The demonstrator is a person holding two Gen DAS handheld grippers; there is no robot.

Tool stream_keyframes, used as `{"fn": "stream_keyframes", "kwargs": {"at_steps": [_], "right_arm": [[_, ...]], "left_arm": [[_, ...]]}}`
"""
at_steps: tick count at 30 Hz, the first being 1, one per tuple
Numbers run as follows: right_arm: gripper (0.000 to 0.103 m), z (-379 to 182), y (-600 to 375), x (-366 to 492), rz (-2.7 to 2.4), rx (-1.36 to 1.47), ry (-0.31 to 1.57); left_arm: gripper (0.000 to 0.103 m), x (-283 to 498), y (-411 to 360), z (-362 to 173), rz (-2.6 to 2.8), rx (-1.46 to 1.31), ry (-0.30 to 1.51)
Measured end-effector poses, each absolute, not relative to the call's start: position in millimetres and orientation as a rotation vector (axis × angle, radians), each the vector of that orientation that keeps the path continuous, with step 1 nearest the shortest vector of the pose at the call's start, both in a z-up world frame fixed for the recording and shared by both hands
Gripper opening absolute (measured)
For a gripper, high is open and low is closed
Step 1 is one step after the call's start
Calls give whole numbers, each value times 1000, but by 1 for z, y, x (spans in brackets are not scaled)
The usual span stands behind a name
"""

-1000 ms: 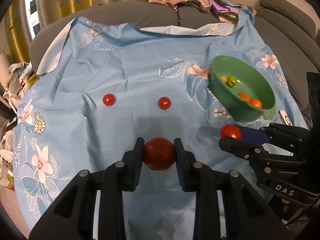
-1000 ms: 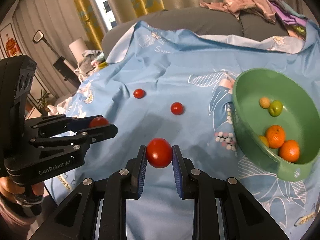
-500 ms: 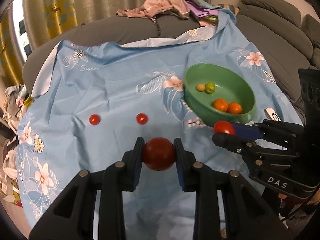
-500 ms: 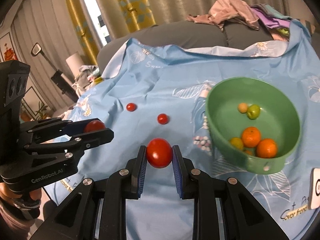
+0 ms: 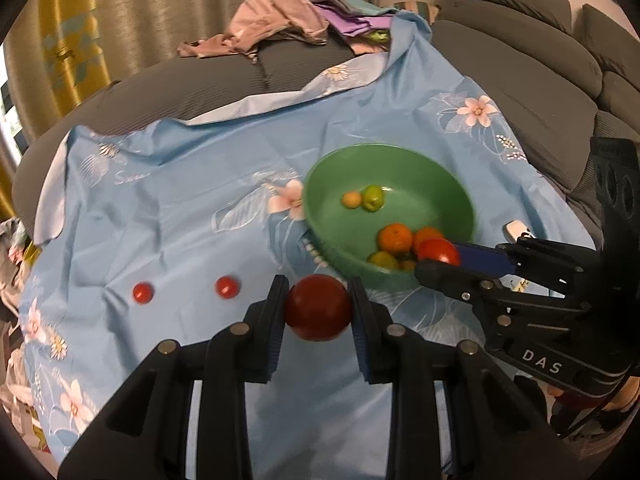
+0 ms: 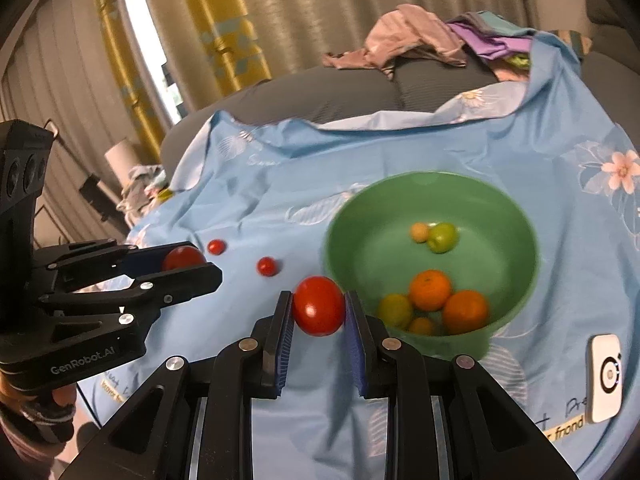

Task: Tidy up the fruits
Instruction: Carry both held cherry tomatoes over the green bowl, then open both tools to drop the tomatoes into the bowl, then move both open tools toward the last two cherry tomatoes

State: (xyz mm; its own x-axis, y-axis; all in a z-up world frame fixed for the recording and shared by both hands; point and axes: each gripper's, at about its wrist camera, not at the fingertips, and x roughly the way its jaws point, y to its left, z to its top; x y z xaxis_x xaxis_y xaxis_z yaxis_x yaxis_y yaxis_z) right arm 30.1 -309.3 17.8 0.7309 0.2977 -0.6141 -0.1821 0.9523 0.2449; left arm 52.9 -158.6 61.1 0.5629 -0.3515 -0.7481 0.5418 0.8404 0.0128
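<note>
My left gripper (image 5: 318, 308) is shut on a dark red tomato (image 5: 318, 307), held above the blue floral cloth (image 5: 180, 216) just left of the green bowl (image 5: 320, 184). My right gripper (image 6: 318, 306) is shut on a bright red tomato (image 6: 319, 305), held at the bowl's near-left rim (image 6: 332, 248). The bowl holds oranges (image 6: 430, 290) and several small green and yellow fruits. Two small cherry tomatoes (image 5: 227, 287) (image 5: 143, 292) lie on the cloth to the left. Each gripper shows in the other's view (image 5: 440, 258) (image 6: 184, 264).
A white device (image 6: 606, 376) lies on the cloth right of the bowl. A pile of clothes (image 5: 280, 20) sits on the grey sofa (image 5: 520, 60) behind. Curtains (image 6: 240, 32) hang at the back.
Both grippers have risen and moved right toward the bowl, each still holding its tomato. The bowl now sits closer to the middle of both views.
</note>
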Motion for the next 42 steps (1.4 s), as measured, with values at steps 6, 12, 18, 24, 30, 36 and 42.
{"fn": "stream_keyframes", "kwargs": {"at_steps": [6,12,18,24,30,36,42], "right_arm": [[27,17,-335,36,217,193,696],[27,9,-350,47,190,209,710],[27,-4,-355,58,177,216,739],[27,-13,-360,62,160,222,769],[27,-16,-361,63,143,216,791],[30,-11,-368,54,116,243,779],[30,-7,-391,30,65,323,750]], "left_arm": [[30,66,-183,58,-573,258,825],[30,79,-203,50,-603,253,843],[31,95,-221,32,-623,261,886],[31,102,-230,15,-625,275,928],[52,103,-227,14,-611,285,929],[68,96,-205,24,-584,257,904],[78,74,-150,17,-501,202,939]]}}
